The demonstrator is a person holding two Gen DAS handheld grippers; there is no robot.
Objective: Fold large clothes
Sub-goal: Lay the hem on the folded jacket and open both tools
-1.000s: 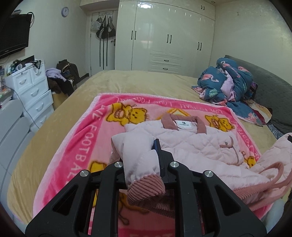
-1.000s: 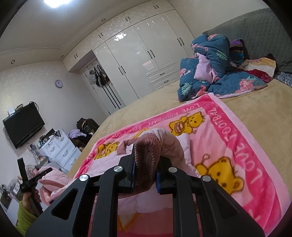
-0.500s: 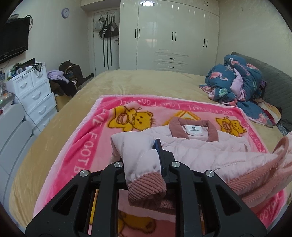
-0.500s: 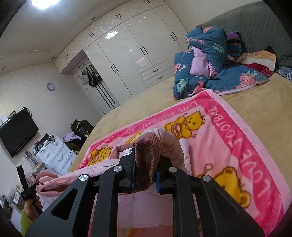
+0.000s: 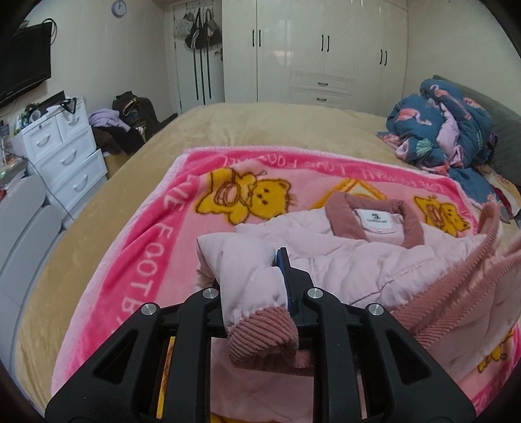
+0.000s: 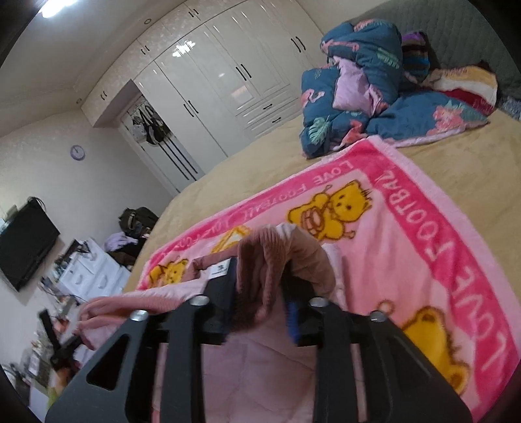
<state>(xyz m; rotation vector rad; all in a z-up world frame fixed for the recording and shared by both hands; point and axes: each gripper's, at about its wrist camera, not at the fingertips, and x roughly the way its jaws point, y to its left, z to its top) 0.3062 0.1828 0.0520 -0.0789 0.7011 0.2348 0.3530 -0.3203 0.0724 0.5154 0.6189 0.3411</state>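
The left gripper [image 5: 252, 286] is pinching a sleeve [image 5: 250, 279] of the pale pink quilted jacket [image 5: 351, 257], its black jaws pressed against the padded fabric just above the ribbed rose cuff [image 5: 262, 335], which hangs down between the gripper's arms. The right gripper [image 6: 260, 293] is clamped on the other ribbed cuff [image 6: 260, 273], a bunched dusty-pink fold held up between its fingers (a strip of blue padding shows on the inner face of one finger). The jacket itself lies on the pink teddy-bear blanket [image 5: 156, 247], collar away from the camera, with a white label [image 5: 376, 221] showing inside the darker pink neckline; its right-hand side is lifted, so that a ribbed hem edge rises along the right of the left wrist view. The blanket is spread on a bed covered in a tan sheet [image 5: 260, 130]. At the far right of the bed sits a heap of dark blue flamingo-print bedding [image 5: 446, 127], against a grey quilted headboard [image 6: 456, 35]. Beyond the bed stands a glossy white wardrobe [image 5: 319, 48], with bags hung on a door beside it. To the left are a white chest of drawers [image 5: 65, 153], a dark wall-mounted television [image 5: 22, 61] and a small round clock [image 5: 119, 6] high on the wall.
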